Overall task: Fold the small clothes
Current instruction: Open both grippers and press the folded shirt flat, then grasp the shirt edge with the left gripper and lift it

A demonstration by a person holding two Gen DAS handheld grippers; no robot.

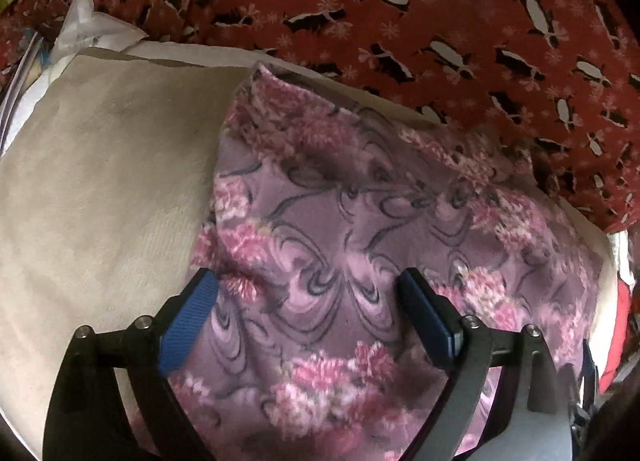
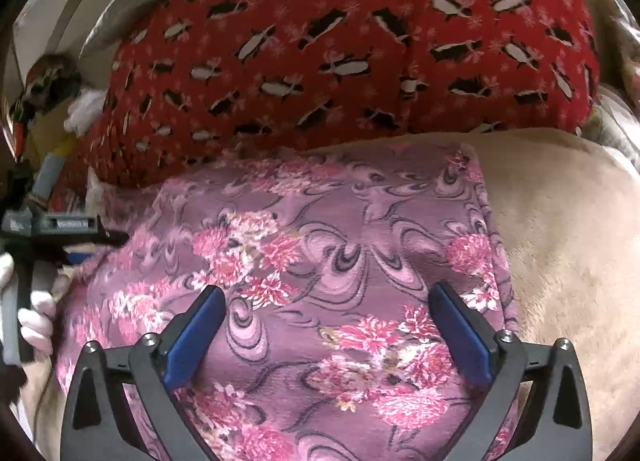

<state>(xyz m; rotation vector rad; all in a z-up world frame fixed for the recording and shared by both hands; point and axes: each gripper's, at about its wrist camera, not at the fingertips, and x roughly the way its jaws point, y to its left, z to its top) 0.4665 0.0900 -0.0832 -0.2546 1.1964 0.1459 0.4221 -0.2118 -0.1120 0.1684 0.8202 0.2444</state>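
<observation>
The left gripper point(image 1: 308, 281) hangs with jaws spread wide over the left edge of the purple floral garment point(image 1: 360, 221), holding nothing. That garment lies flat on a beige cushion point(image 1: 100, 181), its far edge against the red penguin-print fabric point(image 1: 400, 21). The right gripper point(image 2: 328, 297), likewise spread and empty, hovers above the cloth's right half, near its right edge. My judgement: each should pinch a near corner, lift together, and carry it evenly toward the far edge so the fold lands square.
</observation>
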